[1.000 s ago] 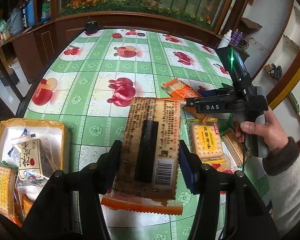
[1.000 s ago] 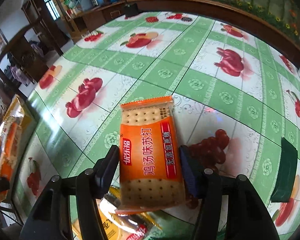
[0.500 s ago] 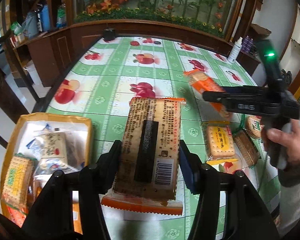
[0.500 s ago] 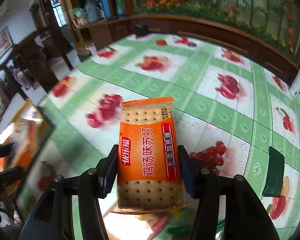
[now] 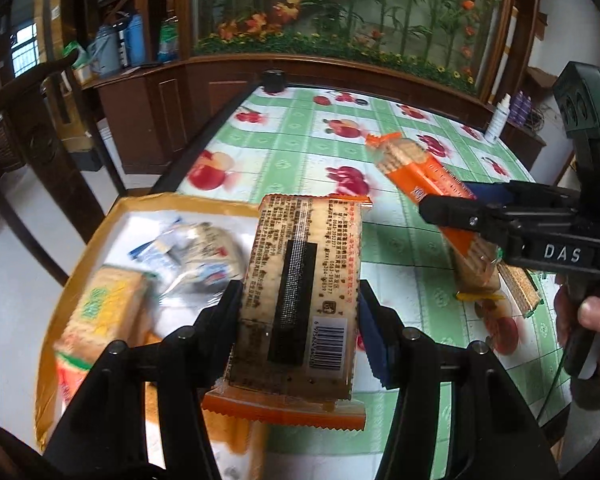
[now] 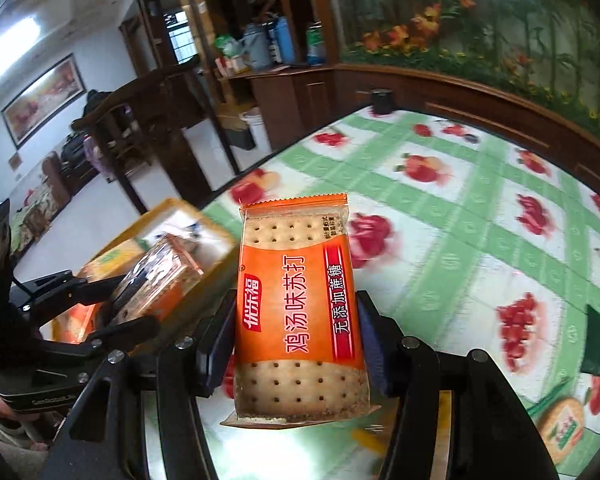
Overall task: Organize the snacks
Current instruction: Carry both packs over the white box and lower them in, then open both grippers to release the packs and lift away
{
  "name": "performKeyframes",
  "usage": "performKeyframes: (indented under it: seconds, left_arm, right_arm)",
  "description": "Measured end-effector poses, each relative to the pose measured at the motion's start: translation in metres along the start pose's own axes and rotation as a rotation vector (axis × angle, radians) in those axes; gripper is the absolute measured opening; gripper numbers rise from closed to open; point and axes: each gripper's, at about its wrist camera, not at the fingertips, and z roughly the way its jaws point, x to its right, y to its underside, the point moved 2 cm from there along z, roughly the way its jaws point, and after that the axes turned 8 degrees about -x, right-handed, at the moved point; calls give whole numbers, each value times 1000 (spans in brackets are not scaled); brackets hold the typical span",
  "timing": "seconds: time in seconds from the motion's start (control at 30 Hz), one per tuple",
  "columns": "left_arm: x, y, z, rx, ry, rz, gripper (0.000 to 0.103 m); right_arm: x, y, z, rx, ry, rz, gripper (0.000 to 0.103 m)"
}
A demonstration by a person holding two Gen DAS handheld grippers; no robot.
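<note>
Carrying two cracker packets toward the storage box is the step in hand, judged from how both grippers stand beside it with their loads raised off the table [image 5: 300,152]. That table, covered by a green-checked cloth printed with red fruit, fills the far and right part of both views. At its near left edge sits the yellow box [image 5: 80,248], white inside and already holding several wrapped snacks, among them a green-labelled cracker packet [image 5: 100,312] and small blue-and-white sachets [image 5: 196,256].

The left gripper [image 5: 300,332] pinches a soda-cracker packet [image 5: 300,292] across its width, printed back and barcode facing the camera, its far end reaching over the box's right rim. The right gripper [image 6: 296,340] has just been closing and now pinches an orange soda-cracker packet [image 6: 296,308] by its long sides, front label up, well above the cloth and to the right of the box. In the left wrist view a hand [image 5: 592,328] shows on that gripper's handle.

The next move probably calls for each packet to be lowered over a free patch inside the box before the fingers part, the left one first since it is nearer. More loose packets [image 6: 560,428] lie at the table's near right, still to be gathered.
</note>
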Motion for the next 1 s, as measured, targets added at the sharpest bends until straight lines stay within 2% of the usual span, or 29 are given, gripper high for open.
performKeyframes:
  seconds: [0.33,0.6,0.73,0.83,1.0]
  left_arm:
    - [-72,30,-31,40,-55,-122,57]
    - [-112,52,-21,13,-98,-190,57]
    - [-117,56,-18,19,-135,-185,57]
    - [-118,59,-16,18,-145,-176,57]
    - [-117,65,-9,24,-189,-170,59]
  right_arm:
    - [-68,-21,34,-33,-60,-92,56]
    - [-113,-37,75,-88,-101,-139,56]
    - [-138,-34,91,-120,-114,-185,56]
    - [-148,-27,105,-152,-91,-207,56]
    - [-148,-22,101,-135,-74,-196,57]
